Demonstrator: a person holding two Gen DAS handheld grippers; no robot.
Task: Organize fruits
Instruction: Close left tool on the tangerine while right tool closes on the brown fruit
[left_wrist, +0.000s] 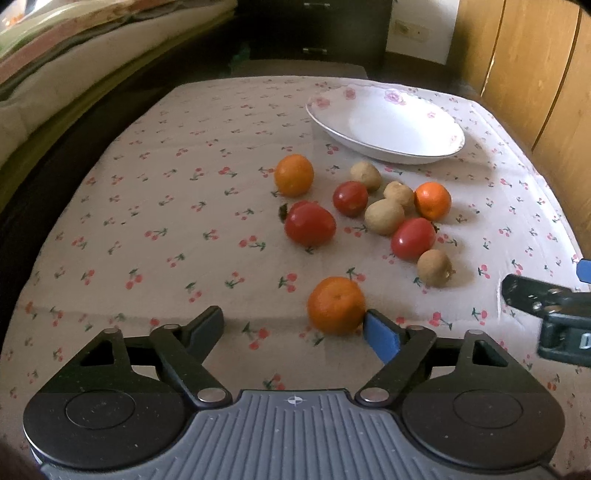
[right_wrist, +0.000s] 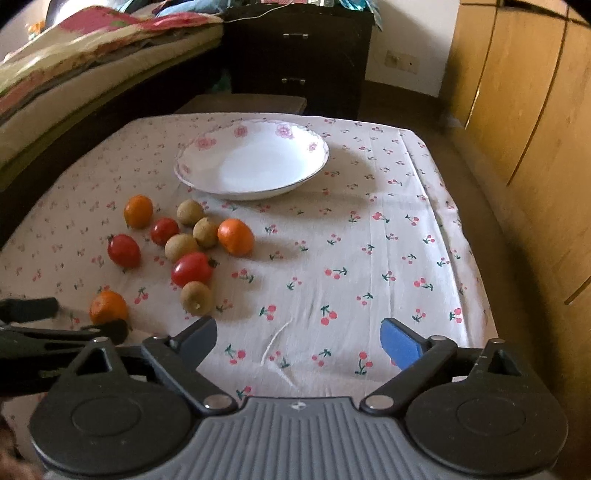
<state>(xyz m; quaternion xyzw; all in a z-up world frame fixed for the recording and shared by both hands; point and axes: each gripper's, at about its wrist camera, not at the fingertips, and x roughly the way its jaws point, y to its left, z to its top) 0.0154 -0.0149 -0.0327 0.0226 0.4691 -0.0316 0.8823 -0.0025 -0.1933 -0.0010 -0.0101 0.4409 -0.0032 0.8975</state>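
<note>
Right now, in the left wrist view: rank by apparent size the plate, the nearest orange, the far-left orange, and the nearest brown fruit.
1. Plate.
2. Nearest orange, though closeness to the camera inflates it.
3. Far-left orange, possibly the same true size.
4. Nearest brown fruit.

The left gripper (left_wrist: 293, 325) has a grey ribbed body with a small white crosshair mark at its front edge, flanked by two round black discs. Black linkage bars run forward from silver rivets to the fingers; one finger is dark, the other wears a blue pad (left_wrist: 380, 338). The right gripper (right_wrist: 297, 338) is built alike: grey ribbed body, faint crosshair mark, black discs, silver rivets, black triangular brackets, one dark finger and one blue pad (right_wrist: 400, 345).
</note>
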